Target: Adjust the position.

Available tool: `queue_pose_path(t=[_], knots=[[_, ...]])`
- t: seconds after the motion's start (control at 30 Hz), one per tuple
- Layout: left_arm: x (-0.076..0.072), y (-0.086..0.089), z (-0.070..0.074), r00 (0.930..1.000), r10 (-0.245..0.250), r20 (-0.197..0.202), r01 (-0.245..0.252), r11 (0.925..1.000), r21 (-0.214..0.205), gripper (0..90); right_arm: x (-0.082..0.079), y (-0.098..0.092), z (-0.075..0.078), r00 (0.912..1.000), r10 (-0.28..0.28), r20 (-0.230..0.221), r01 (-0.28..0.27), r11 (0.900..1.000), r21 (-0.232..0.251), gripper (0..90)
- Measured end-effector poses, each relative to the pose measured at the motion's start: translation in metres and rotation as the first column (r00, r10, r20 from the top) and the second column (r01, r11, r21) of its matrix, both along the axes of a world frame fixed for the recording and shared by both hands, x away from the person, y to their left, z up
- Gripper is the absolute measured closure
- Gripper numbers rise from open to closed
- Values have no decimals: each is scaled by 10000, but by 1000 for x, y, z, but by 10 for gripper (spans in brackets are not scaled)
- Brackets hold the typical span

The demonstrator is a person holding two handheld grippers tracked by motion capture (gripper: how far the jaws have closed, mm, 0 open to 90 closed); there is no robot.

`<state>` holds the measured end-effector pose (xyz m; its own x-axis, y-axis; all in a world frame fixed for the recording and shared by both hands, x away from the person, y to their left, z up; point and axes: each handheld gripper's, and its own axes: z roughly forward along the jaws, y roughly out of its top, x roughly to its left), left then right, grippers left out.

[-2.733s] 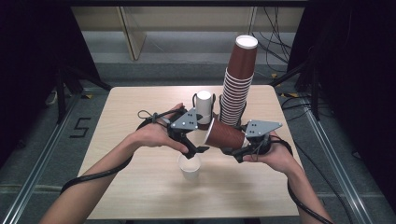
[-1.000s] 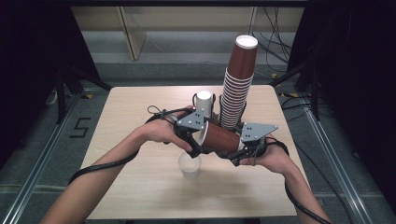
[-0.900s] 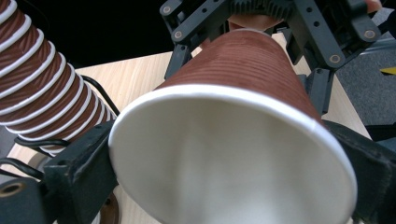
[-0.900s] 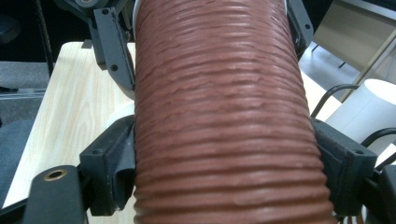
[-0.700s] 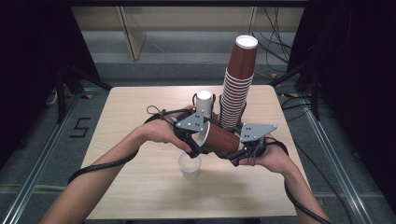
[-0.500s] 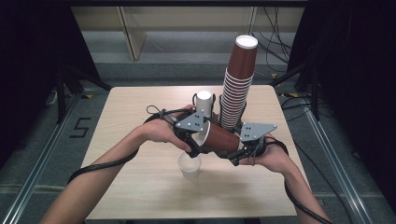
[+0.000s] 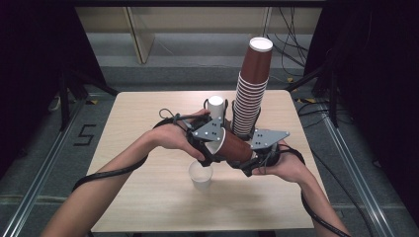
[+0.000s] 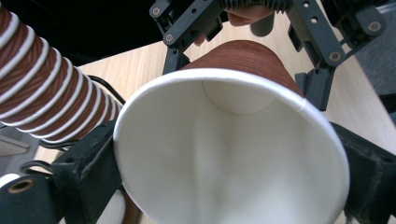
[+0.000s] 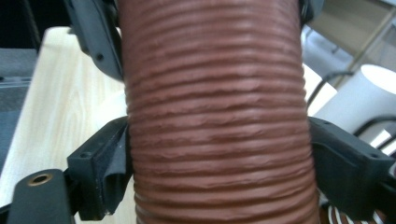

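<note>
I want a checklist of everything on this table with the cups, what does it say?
Surface: pale wooden table, bare around the work.
Job's things: one brown ribbed cup held on its side between both grippers, white inside facing the left one; small white cup upright below it.
Clutter: tall stack of brown cups and a white cylinder at the back.
Grippers: left gripper has its jaws on the cup's rim; right gripper jaws flank the cup's body and have just been opening.
Cables: black cable trails along the left arm, another by the right.
Surroundings: dark curtains, grey floor, cables behind the table.
</note>
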<state>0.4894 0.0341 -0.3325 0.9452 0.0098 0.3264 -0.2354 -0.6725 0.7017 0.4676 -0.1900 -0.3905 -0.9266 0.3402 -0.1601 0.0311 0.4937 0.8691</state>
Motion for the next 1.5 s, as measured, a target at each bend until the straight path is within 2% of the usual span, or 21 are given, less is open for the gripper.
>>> queue_pose_path(t=[0.1,0.2,0.23,0.33,0.37,0.5,0.57,0.67,0.73,0.9,0.93,0.97,1.07,1.13,1.17,1.2,1.27,1.3,1.37,1.43,1.5], knots=[[0,-2,5,9997,102,220,-111,9990,436,80,0,-1,-2,10000,59,-29,-60,9996,-282,66],[1,-4,8,9984,299,474,-340,9955,880,79,-2,-4,-5,9995,-261,-156,254,9987,-432,57],[1,-4,8,9983,302,500,-355,9936,1070,79,-1,-5,-5,9996,-269,-15,268,9983,-517,57],[3,-4,9,9976,424,545,-497,9889,1399,78,-2,-8,-7,9991,-374,-215,361,9978,-560,60],[3,-4,8,9974,437,577,-518,9876,1479,78,-1,-10,-7,9991,-419,-41,416,9970,-650,61],[6,-3,8,9955,619,714,-749,9778,1956,77,-1,-14,-10,9980,-609,-193,593,9955,-738,65],[7,-2,8,9945,688,792,-843,9735,2127,77,-1,-16,-11,9976,-688,-81,679,9945,-794,67],[8,-2,9,9929,801,885,-986,9679,2312,77,-2,-17,-13,9964,-802,-274,776,9935,-837,68],[10,-1,9,9917,883,934,-1089,9635,2445,77,-1,-19,-13,9965,-834,-98,822,9928,-868,68],[13,0,8,9891,994,1085,-1275,9472,2943,76,0,-19,-11,9958,-911,-93,899,9919,-899,69],[14,0,8,9886,1016,1108,-1306,9455,2984,76,-1,-18,-11,9954,-933,-206,912,9921,-863,70],[14,1,8,9886,1051,1082,-1335,9436,3031,76,0,-18,-10,9964,-842,-31,836,9927,-866,70],[16,1,7,9872,1095,1160,-1411,9384,3154,76,0,-17,-9,9957,-920,-70,911,9921,-862,73],[16,1,7,9860,1133,1222,-1477,9340,3252,76,0,-15,-8,9950,-992,-127,978,9916,-844,78],[17,1,6,9852,1136,1285,-1504,9322,3292,76,0,-14,-8,9952,-979,52,979,9914,-872,78],[17,1,6,9848,1129,1318,-1513,9305,3336,76,0,-13,-7,9951,-990,-55,982,9916,-847,79],[17,0,5,9838,1131,1390,-1556,9240,3493,76,2,-10,-6,9949,-990,190,1002,9913,-852,81],[17,0,5,9835,1102,1433,-1548,9226,3532,76,2,-8,-6,9949,-995,137,1003,9915,-829,83],[17,-1,5,9846,1079,1373,-1512,9201,3613,76,3,-3,-5,9951,-936,308,960,9915,-876,85],[17,-2,5,9844,978,1466,-1471,9138,3785,76,4,1,-4,9950,-907,414,940,9918,-868,87],[17,-3,4,9843,933,1498,-1453,9101,3880,76,5,7,-5,9951,-924,366,950,9923,-794,91]])
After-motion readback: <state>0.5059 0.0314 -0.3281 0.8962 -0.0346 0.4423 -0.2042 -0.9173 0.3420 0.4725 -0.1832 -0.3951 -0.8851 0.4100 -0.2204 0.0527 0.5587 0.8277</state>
